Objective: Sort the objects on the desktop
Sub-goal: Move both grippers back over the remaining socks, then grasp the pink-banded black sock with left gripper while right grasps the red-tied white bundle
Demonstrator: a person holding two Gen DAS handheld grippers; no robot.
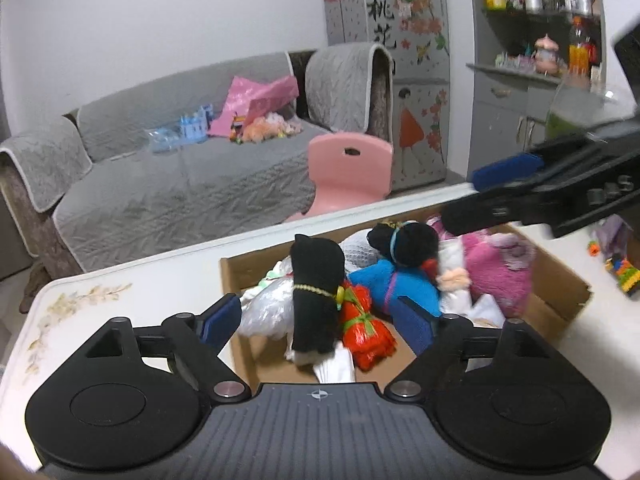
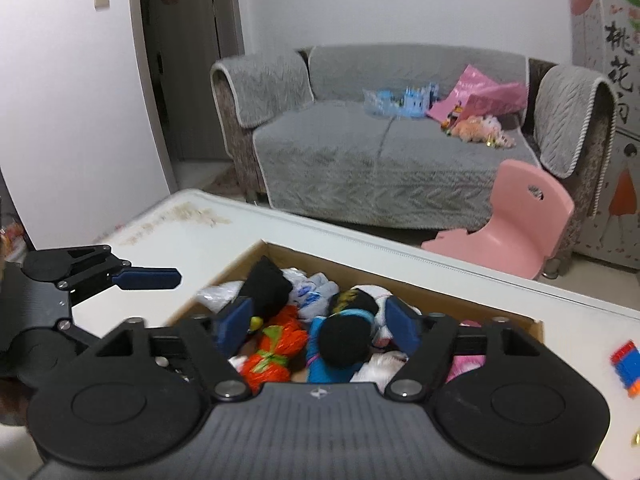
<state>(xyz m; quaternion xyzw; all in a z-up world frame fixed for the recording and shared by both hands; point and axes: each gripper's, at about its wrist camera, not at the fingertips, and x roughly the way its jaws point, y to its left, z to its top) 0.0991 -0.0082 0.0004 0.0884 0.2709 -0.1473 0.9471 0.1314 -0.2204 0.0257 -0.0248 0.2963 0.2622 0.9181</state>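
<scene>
Two hand-held grippers hovered over a cardboard box [image 1: 560, 308] of toys on a white table [image 1: 120, 280] with a floral print. The left gripper [image 1: 320, 320] stood with its jaws wide apart, its blue pads [image 1: 220, 318] flanking but not pressing a black plush cat [image 1: 316, 292] that stood upright in the box beside an orange-red bundle [image 1: 366, 332] tied with green. The right gripper [image 2: 318, 326] was likewise spread wide, nothing clamped between its pads, with a black-haired doll in blue [image 2: 340, 344] lying below and between them. A pink plush toy [image 1: 500, 272] filled the box's far right end, white plastic bags [image 1: 264, 312] crowding the rest. Bright building blocks [image 2: 626, 368] lay loose on the table just outside the box. Beyond the table stood a pink child's chair [image 2: 520, 220] and a grey-covered sofa [image 2: 360, 160] strewn with toys.
</scene>
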